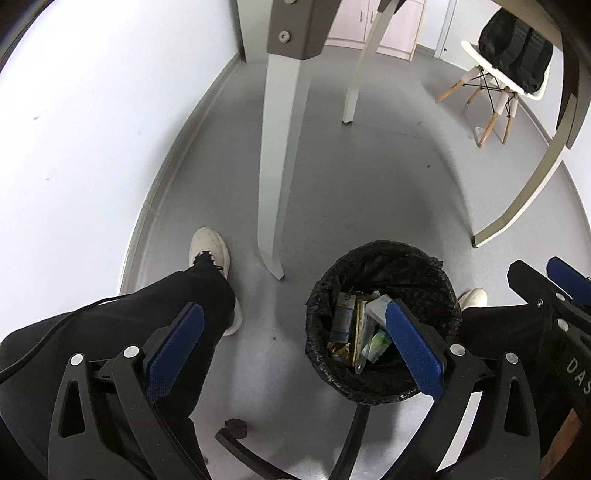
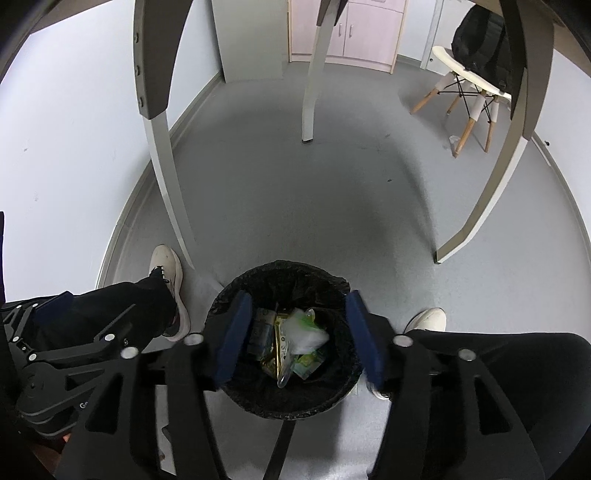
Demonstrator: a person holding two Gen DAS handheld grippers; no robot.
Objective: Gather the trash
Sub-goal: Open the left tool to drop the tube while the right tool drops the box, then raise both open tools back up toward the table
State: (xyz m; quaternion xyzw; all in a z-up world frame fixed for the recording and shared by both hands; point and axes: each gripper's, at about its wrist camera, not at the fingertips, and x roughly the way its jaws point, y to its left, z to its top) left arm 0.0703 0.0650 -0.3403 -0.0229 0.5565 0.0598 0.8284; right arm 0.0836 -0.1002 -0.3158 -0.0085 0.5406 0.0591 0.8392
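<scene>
A small bin with a black liner (image 1: 384,258) (image 2: 284,271) stands on the grey floor between the person's legs. Inside lie several wrappers and packets (image 1: 354,328), and a pale crumpled plastic piece (image 2: 304,332) lies on top of them. My right gripper (image 2: 299,336) is open and empty, its blue pads (image 2: 232,336) spread directly above the bin's mouth. My left gripper (image 1: 291,347) is open and empty, to the left of the bin, with its right pad (image 1: 413,347) over the bin's rim. The right gripper also shows at the right edge of the left wrist view (image 1: 546,288).
White table legs (image 1: 277,166) (image 2: 162,155) stand just beyond the bin. The person's white shoes (image 1: 210,251) (image 2: 424,319) flank it. A white chair with a black backpack (image 1: 513,55) and a pink cabinet (image 2: 347,33) are at the back. A black chair base (image 1: 236,439) lies below.
</scene>
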